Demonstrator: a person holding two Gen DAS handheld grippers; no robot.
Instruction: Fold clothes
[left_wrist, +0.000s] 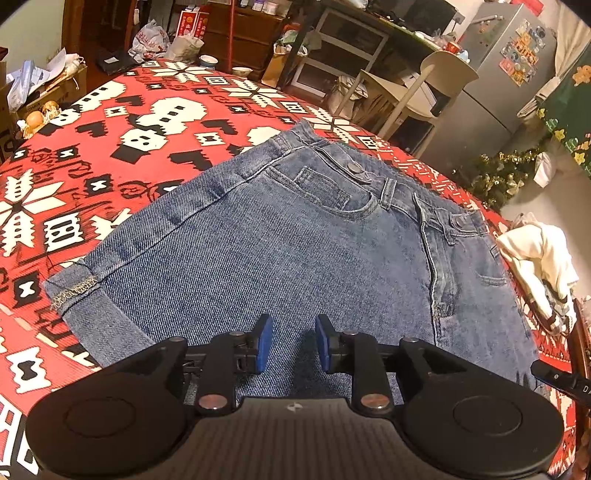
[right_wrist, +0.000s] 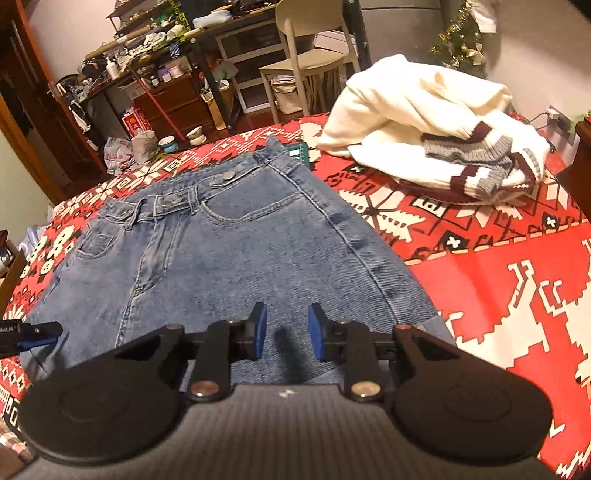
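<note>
On the left of the scene a red tablecloth (left_wrist: 110, 155) with white snowflake and black block patterns covers the table, and a cardboard box of clutter (left_wrist: 44, 92) stands beyond its far left edge. A pair of blue denim jeans (left_wrist: 295, 240) lies flat across the middle of the cloth, folded so that a turned-up hem with pale stitching (left_wrist: 74, 291) shows at the near left corner, while the waistband with its metal button (left_wrist: 355, 168) points away toward the far side of the table. The left gripper (left_wrist: 293, 343) hovers over the near part of the denim, its blue pads (left_wrist: 265, 343) parted with only bare fabric visible in the gap, so it is released and grips nothing. Just to its right, the right gripper (right_wrist: 284, 338) hangs over the same near edge of the jeans (right_wrist: 229, 254), its own blue pads (right_wrist: 258, 336) likewise standing apart with nothing pinched between them; the tip of the other gripper shows at the left edge of this view. Further right, well apart from the denim, a cream knit sweater (right_wrist: 417, 107) with maroon and grey striped cuffs (right_wrist: 476, 170) lies crumpled on the tablecloth (right_wrist: 517, 240). Behind the table stand a pale chair (right_wrist: 306, 48) and cluttered shelves (right_wrist: 147, 44), and a grey fridge with magnets (left_wrist: 517, 66) shows in the left wrist view.
</note>
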